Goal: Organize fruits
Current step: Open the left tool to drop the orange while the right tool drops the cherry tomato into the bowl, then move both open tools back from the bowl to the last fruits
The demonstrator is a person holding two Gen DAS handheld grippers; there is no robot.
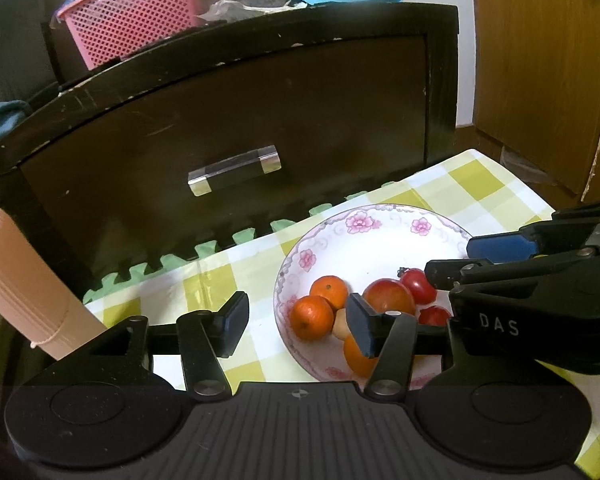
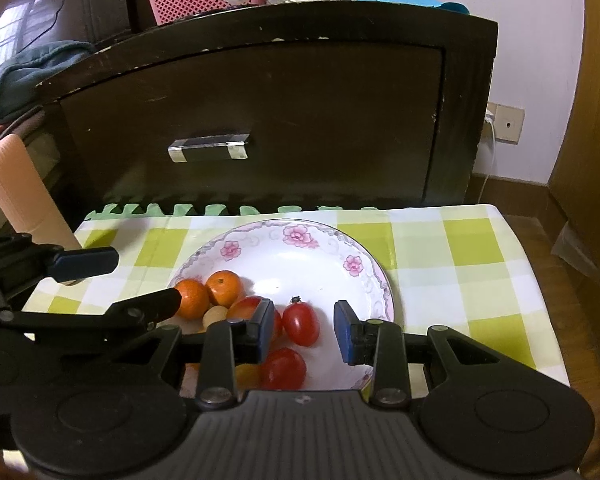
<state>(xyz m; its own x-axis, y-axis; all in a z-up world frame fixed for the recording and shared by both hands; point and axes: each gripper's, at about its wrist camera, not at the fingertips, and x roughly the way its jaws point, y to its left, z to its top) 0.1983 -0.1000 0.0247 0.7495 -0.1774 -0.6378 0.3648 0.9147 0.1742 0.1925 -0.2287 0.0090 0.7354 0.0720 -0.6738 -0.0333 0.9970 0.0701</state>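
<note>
A white floral plate (image 1: 388, 236) (image 2: 320, 256) sits on a green-checked cloth and holds two small oranges (image 1: 314, 316) (image 2: 222, 286), a red-yellow apple (image 1: 388, 294), a pale small fruit (image 2: 216, 316) and red cherry tomatoes (image 1: 420, 286) (image 2: 300, 322) (image 2: 282, 368). My left gripper (image 1: 298, 326) stands open above the plate's left rim, with nothing between its fingers. My right gripper (image 2: 304, 332) is open over the tomatoes, empty. Each gripper shows at the side of the other's view.
A dark wooden drawer front (image 1: 236, 128) (image 2: 260, 120) with a metal handle (image 1: 234, 170) rises just behind the table. A pink roll (image 1: 20, 280) (image 2: 16, 188) leans at the left. A pink basket (image 1: 136, 12) stands on top of the cabinet.
</note>
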